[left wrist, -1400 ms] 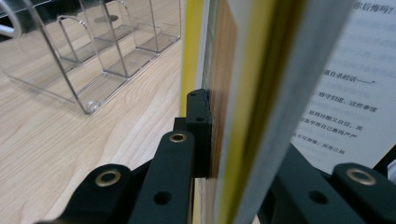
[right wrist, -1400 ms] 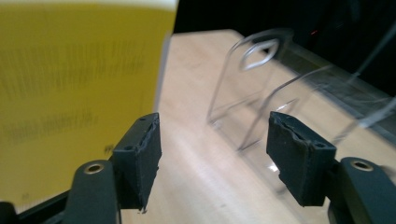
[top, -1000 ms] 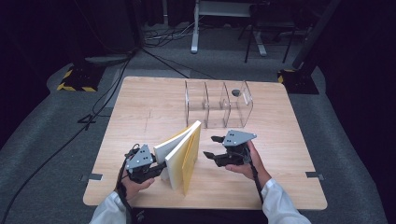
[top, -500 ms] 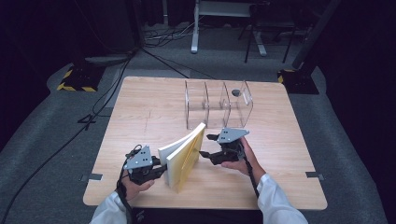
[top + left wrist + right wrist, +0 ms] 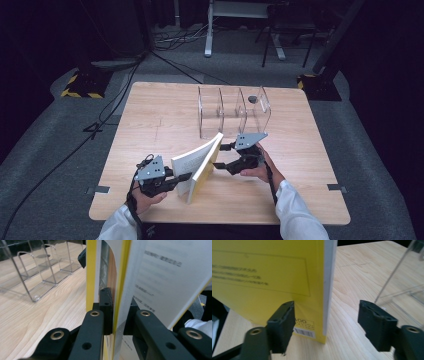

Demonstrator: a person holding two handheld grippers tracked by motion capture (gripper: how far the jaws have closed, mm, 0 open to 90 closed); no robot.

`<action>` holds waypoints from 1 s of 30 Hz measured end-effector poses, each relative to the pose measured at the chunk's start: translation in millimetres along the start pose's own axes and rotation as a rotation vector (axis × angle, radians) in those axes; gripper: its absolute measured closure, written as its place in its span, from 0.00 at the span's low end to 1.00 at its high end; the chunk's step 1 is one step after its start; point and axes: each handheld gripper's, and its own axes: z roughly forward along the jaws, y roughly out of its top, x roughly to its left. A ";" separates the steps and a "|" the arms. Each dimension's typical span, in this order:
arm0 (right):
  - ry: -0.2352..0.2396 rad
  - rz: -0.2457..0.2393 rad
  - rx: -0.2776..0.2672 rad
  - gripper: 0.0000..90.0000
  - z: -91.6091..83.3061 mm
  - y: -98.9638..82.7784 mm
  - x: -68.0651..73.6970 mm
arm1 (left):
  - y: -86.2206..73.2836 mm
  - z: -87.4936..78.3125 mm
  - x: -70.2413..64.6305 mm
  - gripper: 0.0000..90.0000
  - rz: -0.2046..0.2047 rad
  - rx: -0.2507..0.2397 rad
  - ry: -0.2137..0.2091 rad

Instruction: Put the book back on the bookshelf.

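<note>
on the table (image 5: 150,125) our left gripper (image 5: 186,177) clamps the yellow book's (image 5: 202,167) pages; our right gripper (image 5: 220,156), jaws closing slightly, straddles its spine unpinched.

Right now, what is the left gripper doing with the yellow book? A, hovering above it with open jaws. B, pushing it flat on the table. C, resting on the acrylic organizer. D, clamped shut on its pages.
D: the left gripper has its jaws closed on pages of the half-open yellow book, which stands tilted on the wooden table.
</note>
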 end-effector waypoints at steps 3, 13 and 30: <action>0.006 0.001 0.017 0.43 7.3 0.6 -0.3 | -2.9 -4.0 1.4 0.90 -0.011 -0.001 0.013; 0.049 -0.023 0.037 0.57 22.0 -0.6 5.2 | -7.1 -21.1 -6.0 0.78 -0.024 -0.016 0.062; 0.015 -0.021 -0.007 0.67 16.9 -9.4 9.5 | -26.9 -13.3 -26.4 0.23 -0.046 0.094 0.098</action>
